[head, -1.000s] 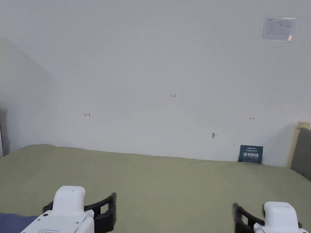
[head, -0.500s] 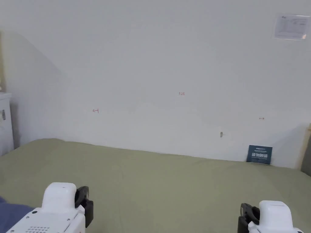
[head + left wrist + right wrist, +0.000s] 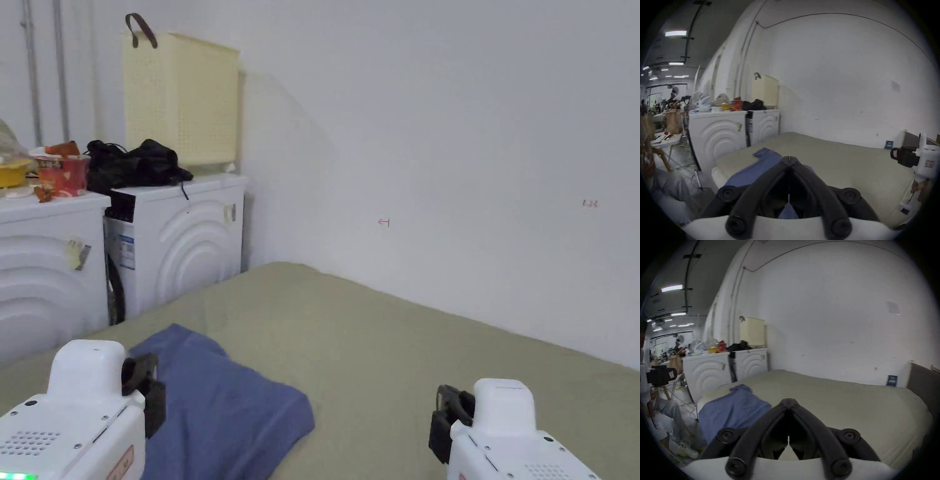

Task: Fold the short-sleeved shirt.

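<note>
Blue shirt (image 3: 225, 406) bunched at bed (image 3: 387, 350) left edge, both tongs (image 3: 789, 157) (image 3: 789, 399) closed, empty, bare sheet to R

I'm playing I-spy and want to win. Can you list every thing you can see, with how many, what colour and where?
shirt: one, blue, lying on the bed's left part
bed: one, olive-green cover, against the white wall
washing machines: two, white, left of the bed
laundry basket: one, pale yellow, on the nearer machine
dark bundle: one, black, on the same machine
red cup: one, on the farther machine
card: one, dark blue, leaning on the wall
left gripper: one, black jaws together, over the shirt
right gripper: one, black jaws together, above the bed
</note>
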A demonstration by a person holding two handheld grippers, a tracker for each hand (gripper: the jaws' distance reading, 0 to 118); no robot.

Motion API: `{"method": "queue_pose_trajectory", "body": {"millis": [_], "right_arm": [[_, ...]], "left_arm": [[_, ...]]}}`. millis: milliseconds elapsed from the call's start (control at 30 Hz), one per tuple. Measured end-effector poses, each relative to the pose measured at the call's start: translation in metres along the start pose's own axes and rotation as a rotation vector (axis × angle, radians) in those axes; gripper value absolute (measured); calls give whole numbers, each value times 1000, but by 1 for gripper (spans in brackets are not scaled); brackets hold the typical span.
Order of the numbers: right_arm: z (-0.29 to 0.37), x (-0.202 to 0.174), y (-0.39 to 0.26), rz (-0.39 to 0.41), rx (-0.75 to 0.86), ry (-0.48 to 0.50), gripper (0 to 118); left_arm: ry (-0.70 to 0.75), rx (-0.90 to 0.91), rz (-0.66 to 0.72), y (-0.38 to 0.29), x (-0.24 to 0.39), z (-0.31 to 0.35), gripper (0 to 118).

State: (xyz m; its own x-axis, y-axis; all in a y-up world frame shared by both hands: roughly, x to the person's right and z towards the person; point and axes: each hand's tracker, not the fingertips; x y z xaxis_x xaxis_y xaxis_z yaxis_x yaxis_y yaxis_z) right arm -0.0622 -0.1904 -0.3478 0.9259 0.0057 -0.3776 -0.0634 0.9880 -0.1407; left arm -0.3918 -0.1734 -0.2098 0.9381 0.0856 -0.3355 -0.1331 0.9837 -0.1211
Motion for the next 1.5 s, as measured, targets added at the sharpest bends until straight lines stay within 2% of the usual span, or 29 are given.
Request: {"method": "queue_pose_trajectory", "body": {"millis": [167,300,467,633,767,833,900,933,967,1000,1033,1067,1100,1133,1267,1333,1367,1400,1500], "right_arm": [[-10,-23,-3,4,5,43,0],[-19,-24,-10,-16,0,63,0],[-29,-24,-15,21,-9,50,0],[-67,-19,-21,6,-5,18,0],[-103,-21,-34,-9,14,1,0],[-118,-25,-41,-6,23,-6,0],[-131,-27,-49,-4,19,-9,0],[-137,-29,-53,-5,16,-4,0],[-142,-30,-56,-4,10,-1,0],[-147,-31,-60,-1,0,-1,0],[-151,-31,-64,-2,-11,4,0],[-155,-31,-67,-8,-29,10,0],[-157,-30,-71,-14,-49,21,0],[-159,-30,-74,-16,-71,37,0],[-157,-31,-88,-4,-92,36,0],[-152,-27,-92,-4,-106,36,0],[-149,-25,-94,-1,-112,34,0],[-146,-21,-95,3,-117,25,0],[-133,-4,-98,8,-127,-17,0]], "left_arm": [[31,-29,7,-12,-16,2,0],[-12,-151,8,-15,-20,-33,0],[-106,-315,-90,19,-10,-131,0],[-266,-661,-133,46,16,-262,0],[-290,-945,-229,14,39,-354,0],[-243,-1057,-213,-12,43,-388,0],[-233,-1093,-205,-37,45,-405,0],[-228,-1094,-206,-48,45,-412,4],[-228,-1085,-199,-59,46,-418,27],[-222,-1095,-200,-69,46,-424,70],[-213,-1105,-193,-78,41,-428,70],[-184,-1156,-181,-89,41,-434,84],[-174,-1198,-185,-99,40,-436,117],[-180,-1140,-142,-106,40,-432,118],[-195,-1219,-47,-128,20,-443,93],[-153,-1148,-94,-120,27,-431,65],[-177,-1137,-98,-115,27,-428,41],[-239,-1121,-53,-107,28,-425,2],[-241,-1100,-81,-84,35,-420,2]]}}
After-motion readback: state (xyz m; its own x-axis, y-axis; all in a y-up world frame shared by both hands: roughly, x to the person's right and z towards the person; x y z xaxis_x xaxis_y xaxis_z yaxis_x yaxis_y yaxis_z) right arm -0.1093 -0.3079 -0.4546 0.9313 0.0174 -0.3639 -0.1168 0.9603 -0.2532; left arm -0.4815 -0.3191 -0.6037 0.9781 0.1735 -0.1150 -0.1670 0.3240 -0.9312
